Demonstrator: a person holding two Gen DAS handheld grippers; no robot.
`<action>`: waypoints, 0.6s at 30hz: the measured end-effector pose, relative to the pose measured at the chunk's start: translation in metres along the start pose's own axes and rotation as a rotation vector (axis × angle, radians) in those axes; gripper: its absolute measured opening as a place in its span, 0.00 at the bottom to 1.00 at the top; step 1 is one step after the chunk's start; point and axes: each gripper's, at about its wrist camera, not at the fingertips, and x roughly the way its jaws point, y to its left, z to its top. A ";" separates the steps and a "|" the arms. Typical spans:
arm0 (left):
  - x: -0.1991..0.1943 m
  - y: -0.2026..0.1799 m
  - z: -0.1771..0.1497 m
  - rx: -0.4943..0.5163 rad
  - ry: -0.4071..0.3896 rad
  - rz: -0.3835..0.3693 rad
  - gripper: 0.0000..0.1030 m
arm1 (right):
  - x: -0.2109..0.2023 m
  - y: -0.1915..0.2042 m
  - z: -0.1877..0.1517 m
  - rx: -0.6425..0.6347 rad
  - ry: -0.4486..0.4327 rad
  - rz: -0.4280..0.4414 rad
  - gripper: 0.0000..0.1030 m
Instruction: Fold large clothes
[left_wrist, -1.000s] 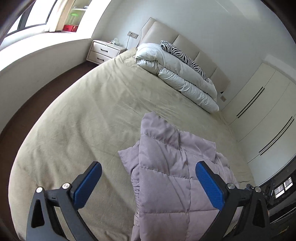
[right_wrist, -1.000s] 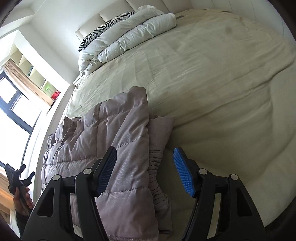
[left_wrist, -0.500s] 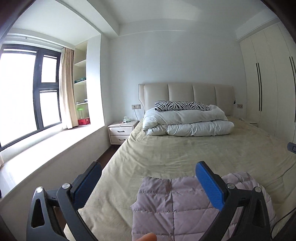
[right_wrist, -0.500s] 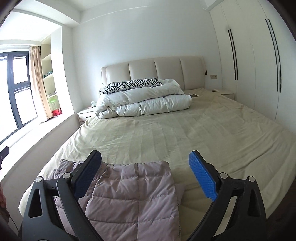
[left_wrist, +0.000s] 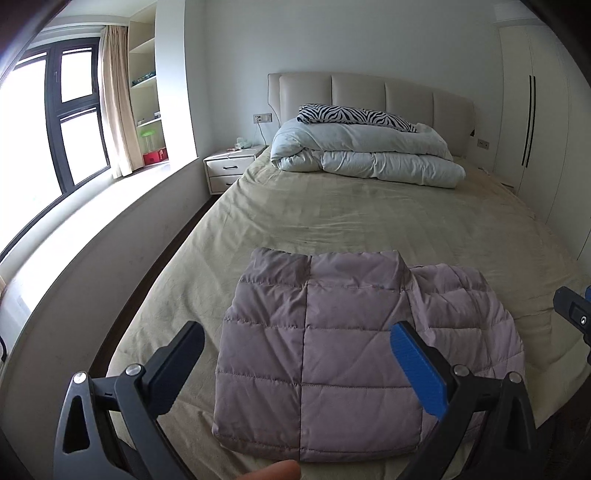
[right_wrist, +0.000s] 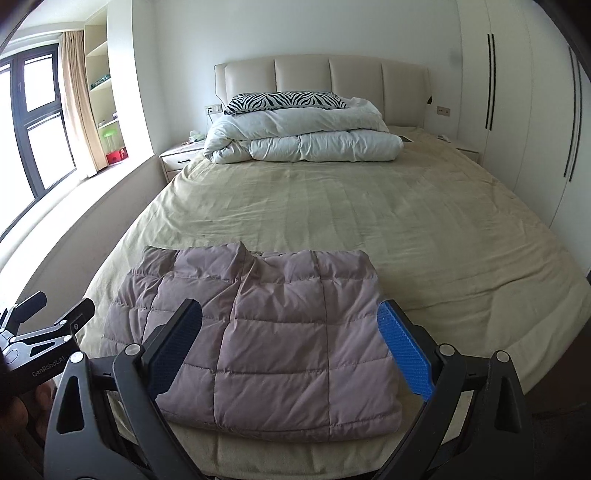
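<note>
Left wrist view: left tool sat at the bottom of the frame, fingers spread wide apart, gripping nothing. Folded mauve quilted jacket lay flat on the bed near its foot edge, centre to lower centre of the frame, showing between the two fingers. Folded panel stacked on top at the left side; a lower layer stuck out to the right. Part of the right tool showed at the right edge, beside the jacket. A fingertip showed at the bottom edge.

Right wrist view: right tool at the bottom of the frame, fingers likewise wide apart and holding nothing. Jacket filled the lower centre, lying on the olive-beige sheet, no tool touching it as far as could be seen. Left tool appeared at the lower left edge, fingers apart, beside the jacket's left side.

Far end of the bed, upper centre: folded white duvet with a zebra-print pillow on top, against a padded headboard. Nightstand to its left, window at the left edge, wardrobe doors at the right.
</note>
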 end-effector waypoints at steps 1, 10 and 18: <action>0.001 -0.001 -0.001 0.002 0.001 0.005 1.00 | 0.003 0.004 -0.003 -0.018 0.003 -0.029 0.94; 0.012 0.006 -0.005 -0.003 0.022 0.053 1.00 | 0.025 0.012 -0.014 -0.022 0.065 -0.076 0.94; 0.021 0.006 -0.010 -0.004 0.059 0.057 1.00 | 0.036 0.017 -0.017 -0.019 0.117 -0.091 0.94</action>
